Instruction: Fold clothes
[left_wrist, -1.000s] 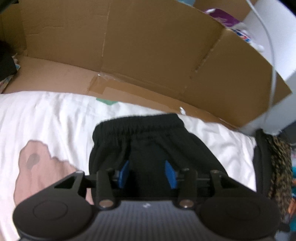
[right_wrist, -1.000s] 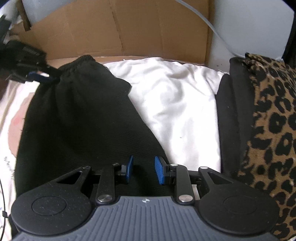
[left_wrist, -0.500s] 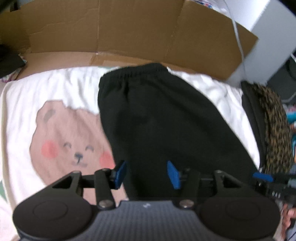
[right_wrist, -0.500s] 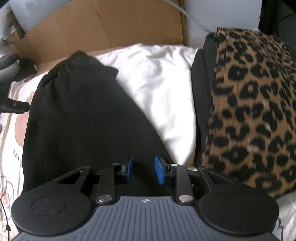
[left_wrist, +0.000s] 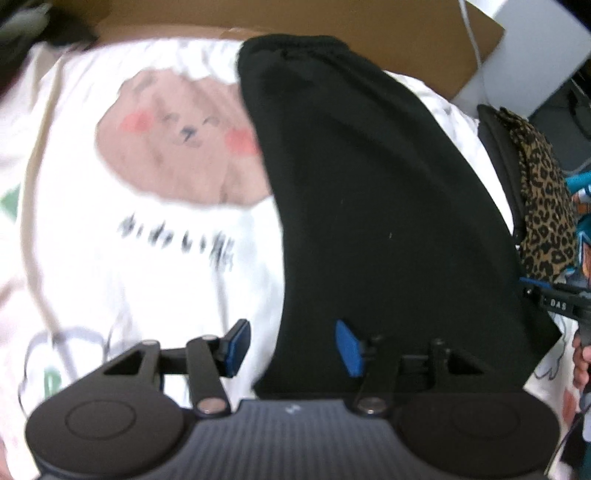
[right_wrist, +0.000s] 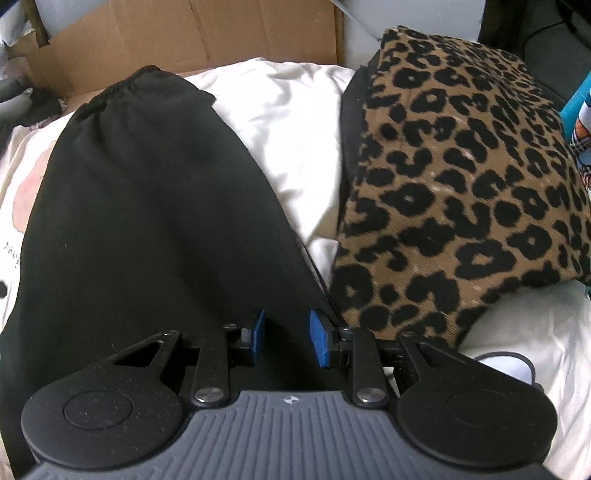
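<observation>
A black garment with an elastic waistband (left_wrist: 380, 177) lies flat on a white bear-print sheet (left_wrist: 122, 236), waistband at the far end. My left gripper (left_wrist: 291, 347) is open over its near left edge, one finger over the sheet, one over the cloth. The garment also shows in the right wrist view (right_wrist: 147, 221). My right gripper (right_wrist: 286, 339) is open and empty over its near right corner. The right gripper shows at the right edge of the left wrist view (left_wrist: 554, 301).
A folded leopard-print garment (right_wrist: 461, 177) on a black one lies to the right of the black garment. A brown cardboard wall (right_wrist: 192, 44) stands along the far side. White sheet (right_wrist: 295, 122) lies between the two garments.
Both grippers have pulled back toward me along the black garment, from its waistband end to its near edge. The left gripper's jaws stand wider apart. The garment lies still.
</observation>
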